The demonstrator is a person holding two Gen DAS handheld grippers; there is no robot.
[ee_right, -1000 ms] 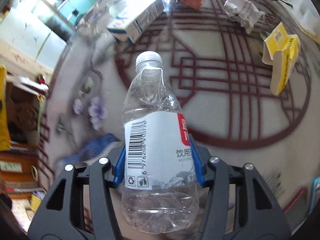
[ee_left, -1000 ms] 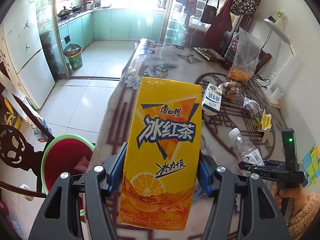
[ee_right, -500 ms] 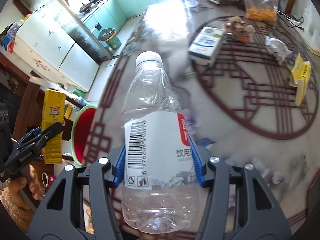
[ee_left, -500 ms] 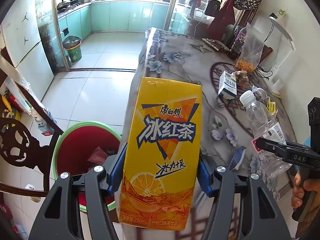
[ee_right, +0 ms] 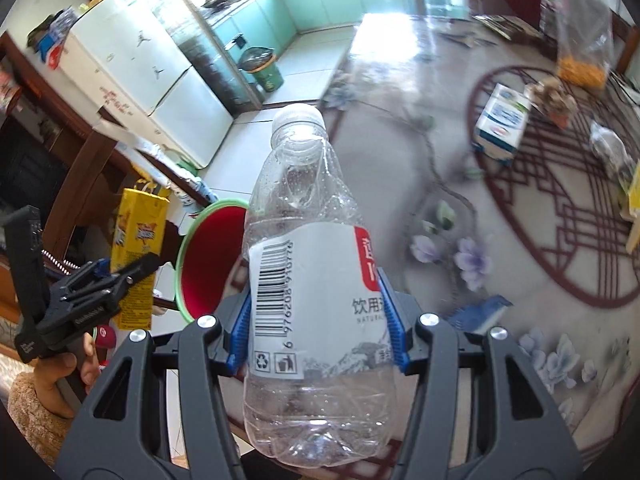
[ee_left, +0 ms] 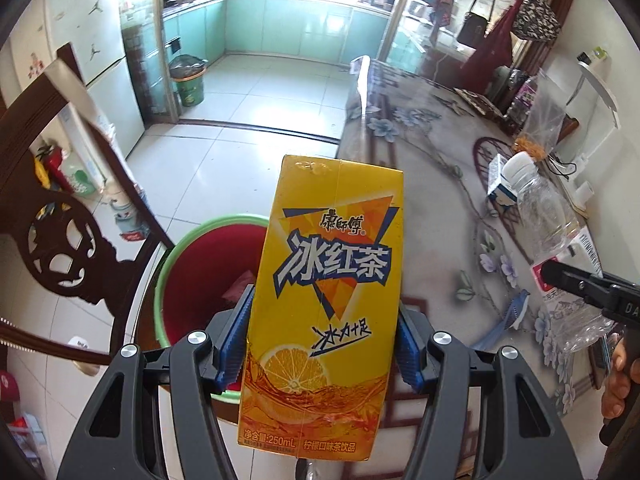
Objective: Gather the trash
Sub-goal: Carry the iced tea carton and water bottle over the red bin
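Observation:
My left gripper (ee_left: 320, 344) is shut on a yellow iced-tea carton (ee_left: 324, 288) and holds it upright, in front of a green-rimmed red bin (ee_left: 176, 248) that stands on the floor by the table's left edge. My right gripper (ee_right: 316, 332) is shut on an empty clear plastic bottle (ee_right: 308, 280) with a white label, held over the table's left part. The bin (ee_right: 200, 264) lies just left of the bottle in the right wrist view. The carton (ee_right: 138, 252) and left gripper (ee_right: 100, 292) show there at the left; the bottle (ee_left: 548, 220) shows at the right of the left wrist view.
The flowered table (ee_right: 460, 152) still carries a white-blue milk carton (ee_right: 502, 120), crumpled wrappers (ee_right: 612, 148), a yellow box (ee_right: 634, 196) and a bag of orange snacks (ee_right: 580, 64). A dark carved chair (ee_left: 52, 240) stands left of the bin. A green dustbin (ee_left: 188, 84) stands near the kitchen.
Both grippers have swung left off the table's middle toward the red bin, each still holding its item. The bin now fills more of both views.

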